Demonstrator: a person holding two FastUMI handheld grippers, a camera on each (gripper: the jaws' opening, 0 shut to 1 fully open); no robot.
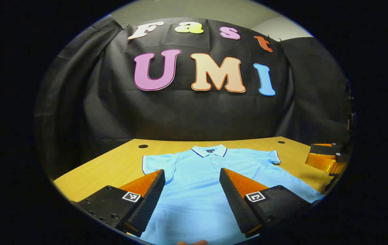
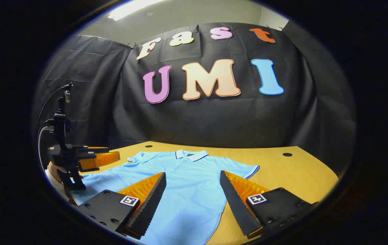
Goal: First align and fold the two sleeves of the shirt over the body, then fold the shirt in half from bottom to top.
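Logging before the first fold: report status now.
Left gripper open, right gripper open, both above the light blue polo shirt. Shirt flat on the yellow wooden table, sleeves unfolded. Nothing in the way.

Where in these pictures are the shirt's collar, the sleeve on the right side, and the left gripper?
collar (image 1: 209,150), left gripper view, on its front flap.
right-side sleeve (image 2: 246,169), right gripper view, near its trimmed cuff.
left gripper (image 1: 192,175), left gripper view, midway between its open fingertips.

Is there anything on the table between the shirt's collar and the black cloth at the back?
No. Beyond the collar of the shirt the table is bare wood, apart from small dark holes. The left gripper view shows this.
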